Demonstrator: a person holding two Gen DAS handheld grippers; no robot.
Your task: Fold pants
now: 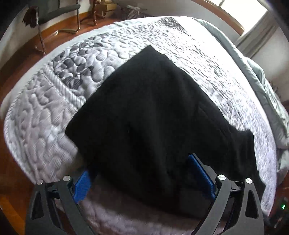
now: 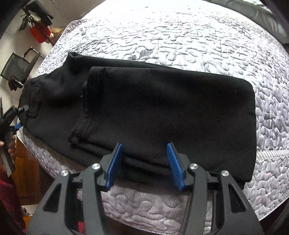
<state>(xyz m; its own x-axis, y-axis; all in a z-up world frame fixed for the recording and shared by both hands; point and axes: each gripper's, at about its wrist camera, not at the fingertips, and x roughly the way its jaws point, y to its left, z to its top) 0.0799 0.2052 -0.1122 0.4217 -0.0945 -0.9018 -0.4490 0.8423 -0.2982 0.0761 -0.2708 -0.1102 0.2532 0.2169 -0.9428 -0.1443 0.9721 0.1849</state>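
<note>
Ahead of my right claw (image 2: 145, 162), with its blue pads (image 2: 115, 162) on black arms, lie plain black pants (image 2: 162, 108). Under them and beyond my fingers spreads a mattress (image 2: 180, 36) quilted in a white and grey pebble pattern. Past my left claw (image 1: 142, 178), far left, the floor (image 1: 59, 36) is reddish-brown wood, and far right a duvet (image 1: 261, 81) is pale grey-green.

Quilted grey mattress (image 1: 54, 108), wooden floor (image 1: 59, 32), bright window (image 1: 240, 12).

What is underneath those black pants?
The black pants lie folded on a quilted grey-white mattress, which shows all around them. The part directly beneath is covered, so whether anything else lies there cannot be seen.
</note>
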